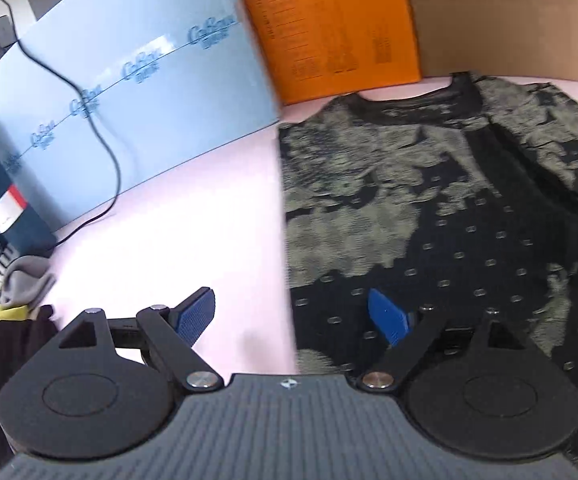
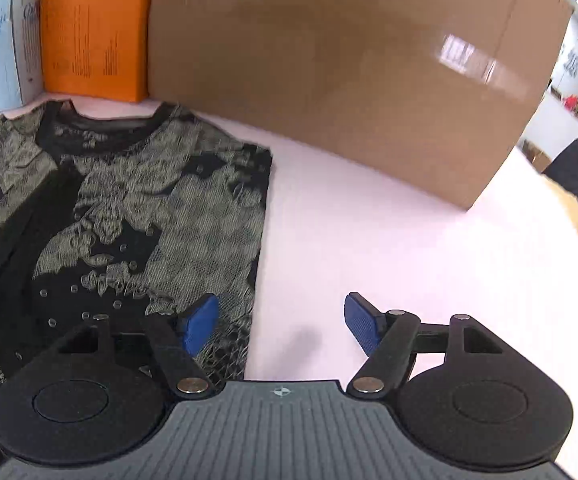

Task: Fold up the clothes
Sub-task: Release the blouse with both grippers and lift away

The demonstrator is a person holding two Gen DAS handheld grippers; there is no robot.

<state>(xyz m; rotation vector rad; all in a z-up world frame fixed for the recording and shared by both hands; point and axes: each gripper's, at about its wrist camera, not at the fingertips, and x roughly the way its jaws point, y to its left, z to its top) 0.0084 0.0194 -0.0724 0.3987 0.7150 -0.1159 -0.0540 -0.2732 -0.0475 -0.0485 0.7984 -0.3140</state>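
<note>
A black shirt with a pale green floral print (image 1: 441, 208) lies flat on the pink table, collar toward the boxes, its sides folded inward. It also shows in the right wrist view (image 2: 129, 208). My left gripper (image 1: 293, 316) is open and empty, straddling the shirt's left edge near the hem; its right blue pad (image 1: 387, 316) is over the fabric. My right gripper (image 2: 281, 324) is open and empty, straddling the shirt's right edge; its left blue pad (image 2: 201, 322) is over the fabric.
A light blue box (image 1: 129, 92), an orange box (image 1: 329, 28) and a large brown cardboard box (image 2: 349, 72) stand along the far side. A black cable (image 1: 105, 148) runs across the table (image 2: 429, 264). A pile of other clothes (image 1: 13, 312) lies at the left.
</note>
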